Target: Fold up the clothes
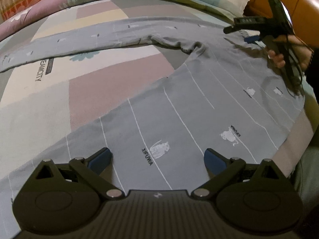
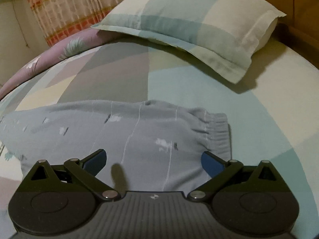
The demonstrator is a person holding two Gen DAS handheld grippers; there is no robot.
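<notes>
Both grippers, left (image 1: 158, 160) and right (image 2: 153, 160), jaws wide, empty, above grey pajama pants (image 1: 179, 107)

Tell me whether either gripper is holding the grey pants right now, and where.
Nothing is held. The left gripper and right gripper both hover with jaws open above the grey pants.

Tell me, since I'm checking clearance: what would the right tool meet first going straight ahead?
Probably the grey pants lying just ahead of the open right tool; beyond them, the pillow. Height above the fabric is unclear.
</notes>
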